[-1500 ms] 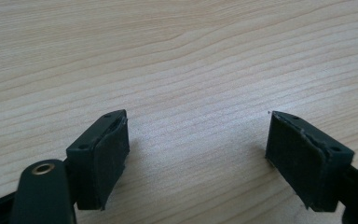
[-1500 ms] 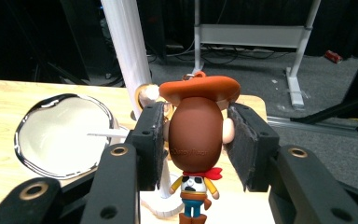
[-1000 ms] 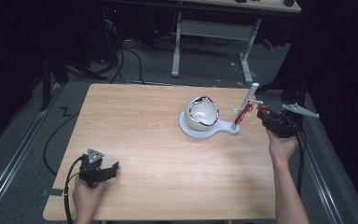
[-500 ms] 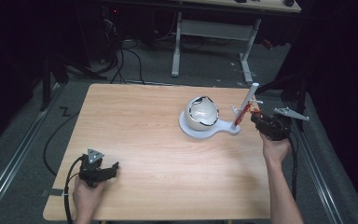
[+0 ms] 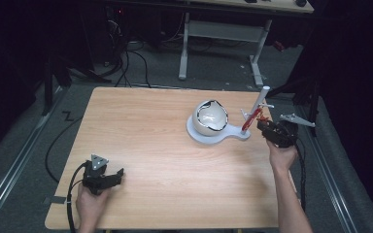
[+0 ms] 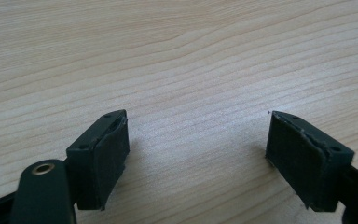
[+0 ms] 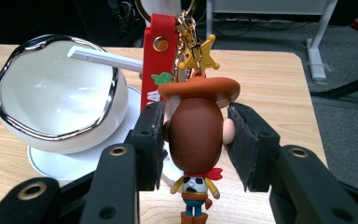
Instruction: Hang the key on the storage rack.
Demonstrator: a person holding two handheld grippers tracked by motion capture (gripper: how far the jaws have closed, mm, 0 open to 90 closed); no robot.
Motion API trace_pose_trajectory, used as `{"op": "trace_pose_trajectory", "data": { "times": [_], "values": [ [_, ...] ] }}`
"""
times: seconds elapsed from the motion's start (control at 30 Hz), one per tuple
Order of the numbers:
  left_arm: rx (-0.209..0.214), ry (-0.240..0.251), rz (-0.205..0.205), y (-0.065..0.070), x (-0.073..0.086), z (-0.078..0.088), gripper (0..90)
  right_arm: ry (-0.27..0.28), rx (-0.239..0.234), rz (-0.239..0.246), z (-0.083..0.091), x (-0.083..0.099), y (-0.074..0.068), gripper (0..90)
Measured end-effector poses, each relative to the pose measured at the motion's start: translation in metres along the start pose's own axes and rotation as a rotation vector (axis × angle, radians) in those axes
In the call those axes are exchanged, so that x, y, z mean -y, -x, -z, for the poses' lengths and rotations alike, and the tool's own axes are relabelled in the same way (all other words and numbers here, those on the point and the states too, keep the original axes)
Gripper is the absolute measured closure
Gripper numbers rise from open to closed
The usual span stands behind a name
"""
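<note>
Left gripper (image 5: 118, 174) rests on the wooden worktop (image 5: 155, 131) at its near-left corner, jaws wide apart, nothing between them. Mid-right: white bowl (image 5: 210, 117) with a dark wavy rim, tilted on a white stand (image 5: 234, 134) with an upright post. Right gripper (image 7: 195, 140) at the stand's right end, jaws closed on the head of a cowboy-figure keychain (image 7: 196, 140), which hangs from the post beside a red strap (image 7: 157, 60), with a gold star charm above its hat.
</note>
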State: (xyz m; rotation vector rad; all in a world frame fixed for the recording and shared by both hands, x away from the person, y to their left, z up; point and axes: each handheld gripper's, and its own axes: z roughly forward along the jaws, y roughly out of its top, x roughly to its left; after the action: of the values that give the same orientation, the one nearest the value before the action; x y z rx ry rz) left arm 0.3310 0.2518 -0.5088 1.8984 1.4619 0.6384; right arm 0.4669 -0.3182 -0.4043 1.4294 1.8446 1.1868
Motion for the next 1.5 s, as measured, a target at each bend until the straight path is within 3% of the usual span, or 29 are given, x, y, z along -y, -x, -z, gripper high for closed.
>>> {"op": "trace_pose_trajectory", "data": {
  "times": [0.8,1.0,1.2,1.5],
  "values": [
    [0.000,0.000,0.000,0.000,0.000,0.000,21.7,-0.024,0.003,-0.018,-0.014,0.006,-0.001,57.4],
    [0.000,0.000,0.000,0.000,0.000,0.000,21.7,-0.035,0.006,-0.024,-0.014,0.009,0.001,61.4],
    [0.000,0.000,0.000,0.000,0.000,0.000,21.7,-0.031,0.005,-0.031,-0.013,0.011,0.003,61.6],
    [0.000,0.000,0.000,0.000,0.000,0.000,21.7,-0.009,0.000,-0.021,-0.001,0.016,0.000,54.4]
  ]
}}
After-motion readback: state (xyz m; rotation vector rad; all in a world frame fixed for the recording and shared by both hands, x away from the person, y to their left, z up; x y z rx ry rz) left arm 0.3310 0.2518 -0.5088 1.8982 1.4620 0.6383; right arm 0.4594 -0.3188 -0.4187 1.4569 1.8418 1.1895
